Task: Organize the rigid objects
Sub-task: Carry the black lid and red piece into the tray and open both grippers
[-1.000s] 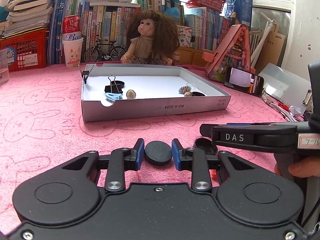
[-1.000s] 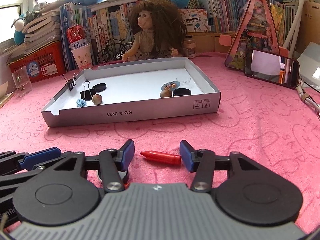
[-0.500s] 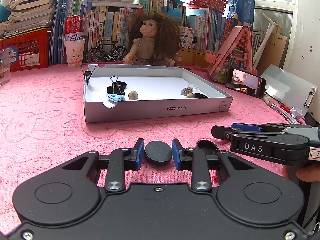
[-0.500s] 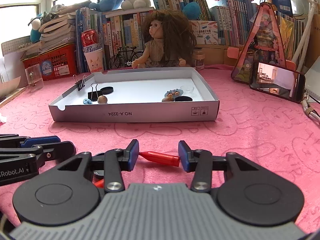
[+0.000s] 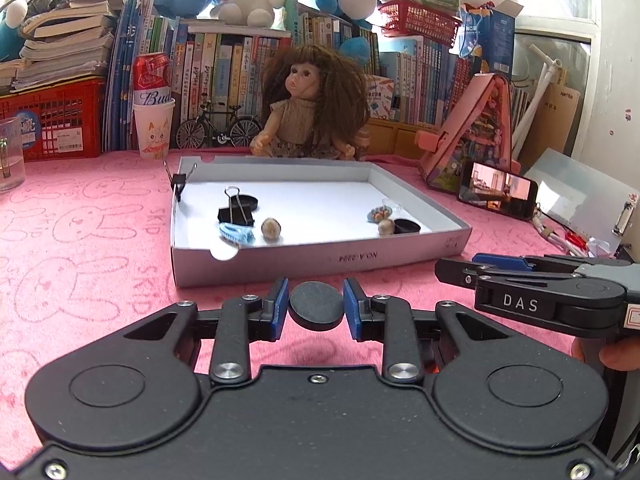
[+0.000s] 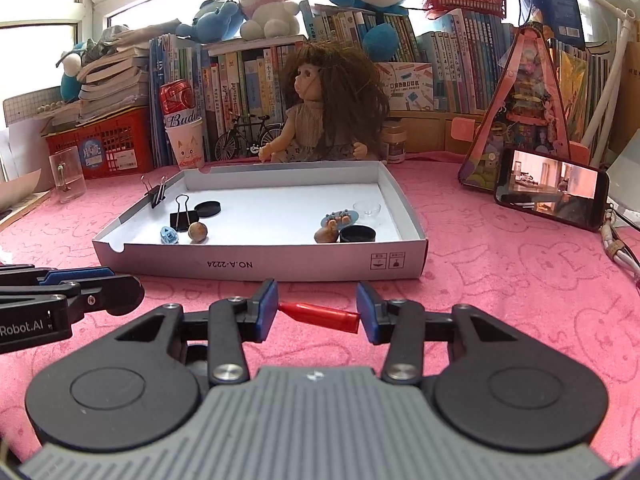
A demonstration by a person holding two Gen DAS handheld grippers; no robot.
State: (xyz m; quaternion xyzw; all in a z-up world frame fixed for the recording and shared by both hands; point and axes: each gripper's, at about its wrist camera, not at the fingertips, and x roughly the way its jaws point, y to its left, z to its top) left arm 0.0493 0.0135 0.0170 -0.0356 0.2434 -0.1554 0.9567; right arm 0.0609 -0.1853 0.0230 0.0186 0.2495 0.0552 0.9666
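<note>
Left gripper (image 5: 316,310): pads pinch a black disc (image 5: 317,307). Right gripper (image 6: 317,312): narrow gap, pads clamp a red cap (image 6: 320,313) end-to-end, long axis crosswise betw. fingers. White box (image 6: 260,270) lies straight ahead of both; left gripper nearer.

Hidden beneath the right claw (image 6: 316,312): most of a round black lid (image 6: 197,361). Cut off by the right edge: a thumb (image 5: 618,354). Blurred in the left view: print on the shallow white cardboard tray (image 5: 356,257).
</note>
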